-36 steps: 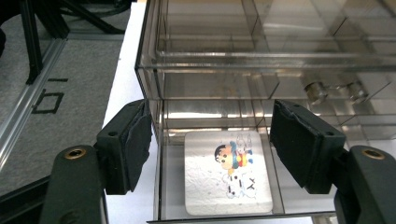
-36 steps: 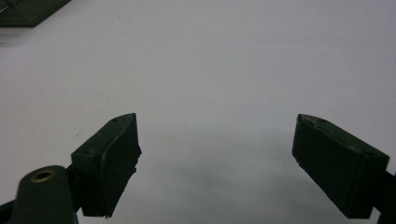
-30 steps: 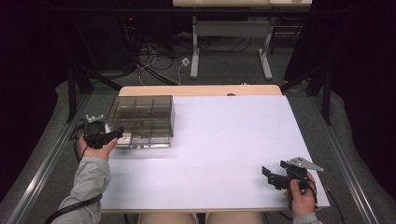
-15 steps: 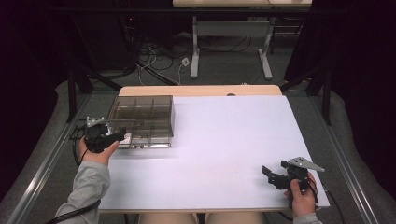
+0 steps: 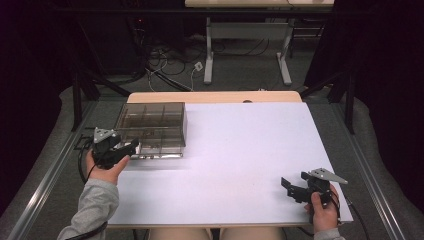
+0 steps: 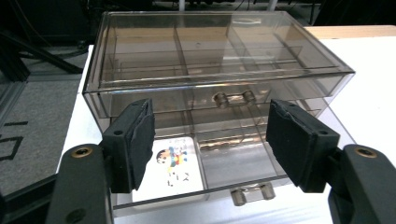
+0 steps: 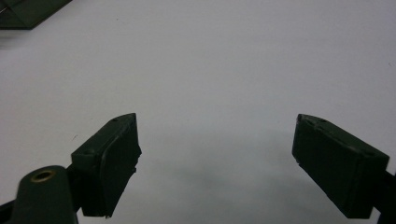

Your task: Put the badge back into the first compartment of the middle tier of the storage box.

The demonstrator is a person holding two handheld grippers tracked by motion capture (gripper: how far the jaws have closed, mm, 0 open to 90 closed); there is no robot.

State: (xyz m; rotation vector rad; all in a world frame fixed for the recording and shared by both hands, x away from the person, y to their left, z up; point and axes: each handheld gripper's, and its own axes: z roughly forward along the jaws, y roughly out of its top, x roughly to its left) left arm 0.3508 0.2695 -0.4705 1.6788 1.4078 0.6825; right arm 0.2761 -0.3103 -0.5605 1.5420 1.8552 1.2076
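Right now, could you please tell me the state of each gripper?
Left gripper: open, holding nothing, jaws facing the smoky plastic drawer box.
Right gripper: open, empty, over the white tabletop.

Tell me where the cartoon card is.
The cartoon card lies in the left side of the bottom drawer of the clear box, at the table's far left.

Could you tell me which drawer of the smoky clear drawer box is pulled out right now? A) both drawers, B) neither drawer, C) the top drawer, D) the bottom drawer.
D: in the left gripper view the bottom drawer juts toward the camera with a cartoon card inside, while the top drawer sits flush in the drawer box.
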